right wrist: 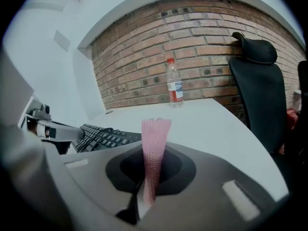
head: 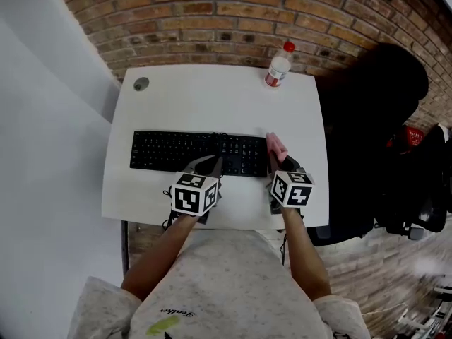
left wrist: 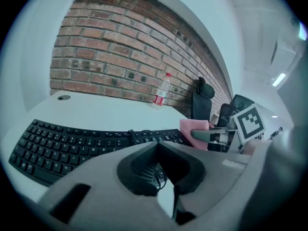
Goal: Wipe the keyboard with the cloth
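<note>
Pink cloth [right wrist: 155, 143] — likely soft, limp — sits clamped in the right tool [right wrist: 147, 191] at the keyboard's [head: 183, 152] three o'clock; left tool [left wrist: 157, 146] closed, empty.

the keyboard [head: 200, 153] is black, and the cloth [head: 275, 145] is pale pink with a fine knit pattern. the desk [head: 212, 97] is white. the wall [head: 212, 13] is red-brown brick with light mortar lines. the bottle [head: 279, 67] is clear with a red cap and a red and white label. the left gripper [head: 214, 162] and the right gripper [head: 280, 163] are grey, each with a white cube that bears black square markers.
</note>
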Available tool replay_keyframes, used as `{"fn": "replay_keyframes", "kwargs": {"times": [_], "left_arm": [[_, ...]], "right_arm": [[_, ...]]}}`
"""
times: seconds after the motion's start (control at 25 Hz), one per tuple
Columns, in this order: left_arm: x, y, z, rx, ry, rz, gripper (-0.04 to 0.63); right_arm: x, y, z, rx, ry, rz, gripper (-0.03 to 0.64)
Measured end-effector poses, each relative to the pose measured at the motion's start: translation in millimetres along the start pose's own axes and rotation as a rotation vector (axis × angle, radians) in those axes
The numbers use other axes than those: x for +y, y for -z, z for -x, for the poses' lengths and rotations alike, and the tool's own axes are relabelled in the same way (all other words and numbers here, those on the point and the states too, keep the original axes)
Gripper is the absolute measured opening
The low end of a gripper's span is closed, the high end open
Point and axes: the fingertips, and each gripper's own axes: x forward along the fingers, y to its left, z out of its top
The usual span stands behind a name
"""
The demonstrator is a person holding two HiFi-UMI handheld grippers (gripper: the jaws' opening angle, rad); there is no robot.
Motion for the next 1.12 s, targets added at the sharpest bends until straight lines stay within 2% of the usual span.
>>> {"fn": "replay_keyframes", "kwargs": {"times": [0.76, 0.92, 1.12], "left_arm": [[13, -4, -6, -0.030, -0.108, 0.060, -0.005], [13, -7, -9, -0.032, -0.132, 0.075, -0.005], [15, -8, -11, -0.036, -0.157, 0.088, -0.005]], "right_arm": [[-9, -22, -36, 0.041, -0.117, 0.112, 0.025], [-10, -27, -40, 0.070, -0.170, 0.196, 0.025], [-14, -36, -41, 0.098, -0.213, 0.376, 0.025]]}}
